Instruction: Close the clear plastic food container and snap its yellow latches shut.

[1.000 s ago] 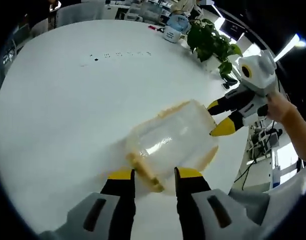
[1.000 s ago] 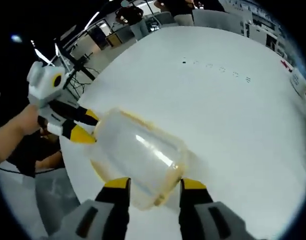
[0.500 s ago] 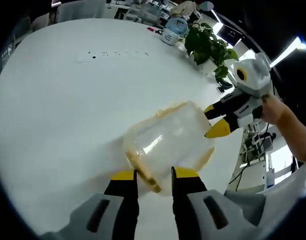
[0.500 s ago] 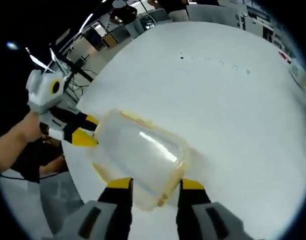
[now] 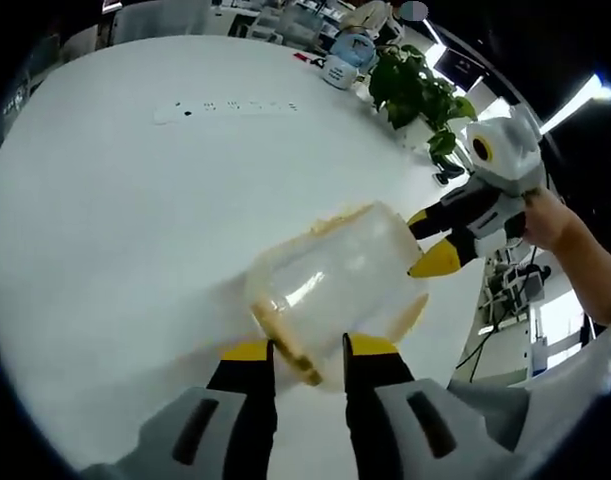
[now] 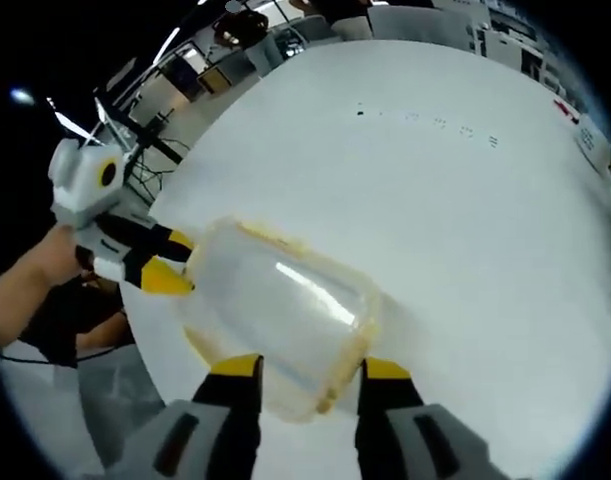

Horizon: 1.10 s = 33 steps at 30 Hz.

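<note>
The clear plastic container (image 5: 335, 280) lies on its side on the white table (image 5: 135, 200), its lid on. My left gripper (image 5: 310, 348) is shut on its near end, with a yellow latch (image 5: 285, 345) between the jaws. My right gripper (image 5: 430, 240) comes in from the right, its yellow tips straddling the far end. In the right gripper view, the container (image 6: 275, 310) reaches down between the jaws of my right gripper (image 6: 310, 368), which is shut on the yellow-rimmed end (image 6: 335, 385). My left gripper (image 6: 163, 262) holds the opposite end there.
A white power strip (image 5: 230, 105) lies on the far side of the table. A potted plant (image 5: 415, 90) and a water jug (image 5: 350, 50) stand at the table's far edge. A person's hand (image 5: 550, 220) holds the right gripper. Chairs and desks lie beyond the table.
The left gripper's jaws have drawn slightly closer together on the latch end. The container and both grippers have otherwise barely moved; the views shifted a little.
</note>
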{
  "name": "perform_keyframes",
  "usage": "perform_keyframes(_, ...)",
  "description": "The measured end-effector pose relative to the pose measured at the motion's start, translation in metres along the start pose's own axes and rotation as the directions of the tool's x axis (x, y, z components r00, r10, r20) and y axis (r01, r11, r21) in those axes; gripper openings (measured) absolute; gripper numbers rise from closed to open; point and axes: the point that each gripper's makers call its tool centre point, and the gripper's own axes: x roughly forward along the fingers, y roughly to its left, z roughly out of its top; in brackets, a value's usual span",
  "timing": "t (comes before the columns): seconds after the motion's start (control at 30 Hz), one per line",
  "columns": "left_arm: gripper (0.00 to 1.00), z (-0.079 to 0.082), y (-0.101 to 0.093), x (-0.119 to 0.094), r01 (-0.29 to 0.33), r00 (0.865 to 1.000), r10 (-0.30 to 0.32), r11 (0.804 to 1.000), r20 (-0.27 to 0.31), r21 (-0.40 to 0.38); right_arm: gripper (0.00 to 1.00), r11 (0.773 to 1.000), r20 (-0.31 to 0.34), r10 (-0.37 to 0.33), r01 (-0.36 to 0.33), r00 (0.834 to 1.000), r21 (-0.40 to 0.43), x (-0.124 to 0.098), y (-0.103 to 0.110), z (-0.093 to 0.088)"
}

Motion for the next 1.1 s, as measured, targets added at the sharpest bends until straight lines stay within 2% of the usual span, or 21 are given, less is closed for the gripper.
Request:
perform_keyframes(0.37, 0.25, 0.002, 0.001, -0.002, 0.003, 1.000, -0.002, 1.000, -0.018, 0.031, 0.39, 1.000, 0.013, 0.006, -0.006, 1.000, -0.017, 0.000, -0.001, -0.001)
perform_keyframes(0.5, 0.26, 0.002, 0.003, -0.002, 0.010, 1.000, -0.010, 1.000, -0.021, 0.017, 0.39, 0.999, 0.008, 0.009, -0.009, 1.000, -0.033, 0.000, -0.002, 0.001)
perform_keyframes(0.57, 0.26, 0.002, 0.003, -0.003, 0.011, 1.000, -0.011, 1.000, -0.019, 0.018, 0.40, 0.996, -0.002, 0.010, -0.011, 1.000, -0.089, -0.001, -0.002, 0.001)
perform_keyframes(0.6, 0.26, 0.002, 0.003, -0.003, 0.010, 1.000, -0.010, 1.000, -0.016, 0.025, 0.40, 0.996, -0.009, 0.012, -0.013, 1.000, -0.086, -0.001, -0.001, 0.000)
perform_keyframes(0.67, 0.25, 0.004, 0.003, -0.005, 0.001, 1.000, 0.000, 0.997, -0.007, 0.074, 0.40, 0.995, -0.008, 0.013, -0.014, 1.000, -0.101, -0.003, 0.000, 0.000)
perform_keyframes(0.77, 0.25, 0.003, 0.002, -0.008, 0.027, 1.000, -0.026, 0.999, -0.015, 0.047, 0.40, 0.991, -0.006, 0.017, -0.017, 1.000, -0.129, -0.007, 0.000, 0.001)
perform_keyframes(0.87, 0.25, 0.004, 0.002, -0.012, 0.017, 1.000, -0.015, 0.996, -0.019, 0.086, 0.38, 0.989, -0.008, 0.009, -0.010, 1.000, -0.146, -0.009, -0.002, 0.002)
perform_keyframes(1.1, 0.27, 0.009, 0.001, -0.018, 0.018, 1.000, -0.015, 0.995, -0.023, 0.102, 0.43, 0.974, -0.038, 0.008, -0.017, 0.999, -0.225, -0.012, 0.002, 0.001)
